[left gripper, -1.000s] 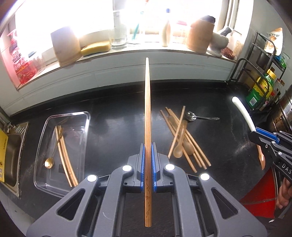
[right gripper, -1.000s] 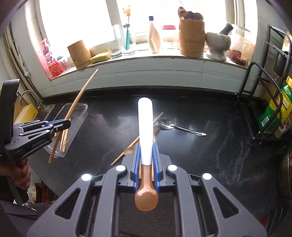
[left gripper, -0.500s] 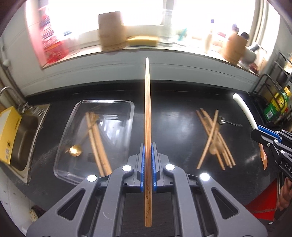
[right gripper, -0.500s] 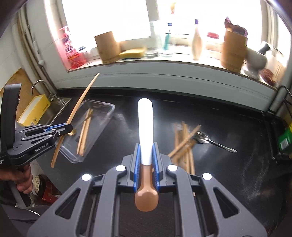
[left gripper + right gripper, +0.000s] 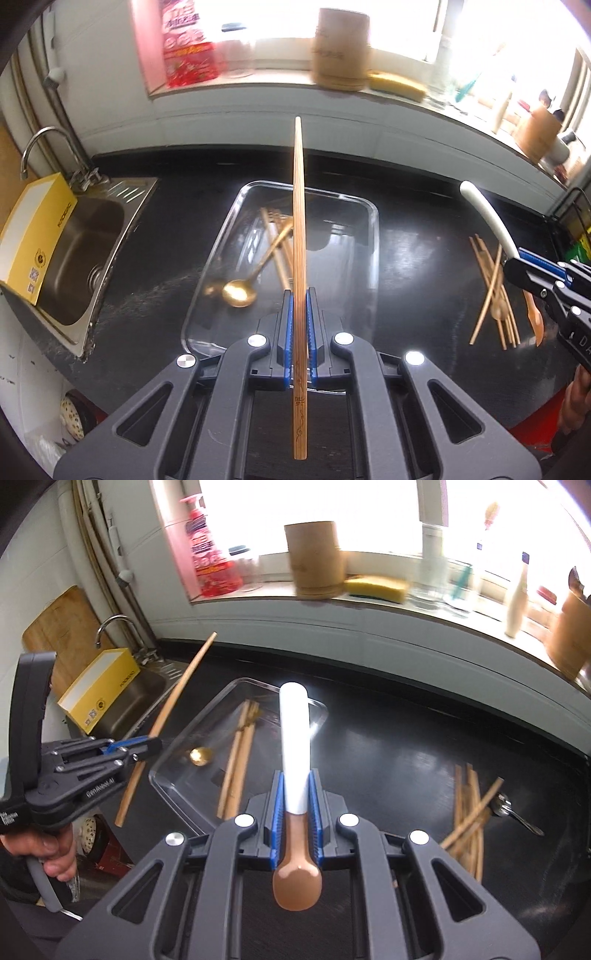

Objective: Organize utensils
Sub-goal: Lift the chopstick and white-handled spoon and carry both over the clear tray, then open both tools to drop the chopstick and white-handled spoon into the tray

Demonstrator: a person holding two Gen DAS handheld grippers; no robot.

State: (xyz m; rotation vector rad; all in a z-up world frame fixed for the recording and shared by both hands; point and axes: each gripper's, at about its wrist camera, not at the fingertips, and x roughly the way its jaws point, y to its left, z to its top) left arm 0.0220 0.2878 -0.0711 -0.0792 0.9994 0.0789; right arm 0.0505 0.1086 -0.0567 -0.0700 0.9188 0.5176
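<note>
Left gripper [image 5: 299, 325] clamps a chopstick [image 5: 298, 221] above the tray [image 5: 373, 258], right gripper [image 5: 295, 812] grips a spoon [image 5: 294, 746] beside it.

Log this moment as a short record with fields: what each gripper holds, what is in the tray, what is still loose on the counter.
left gripper: shut on a wooden chopstick
right gripper: shut on a white-handled spoon, brown bowl toward the camera
clear tray: holds chopsticks and a gold spoon
counter: loose pile of chopsticks, a metal spoon beside it
sink: left of the tray, yellow box on its edge
</note>
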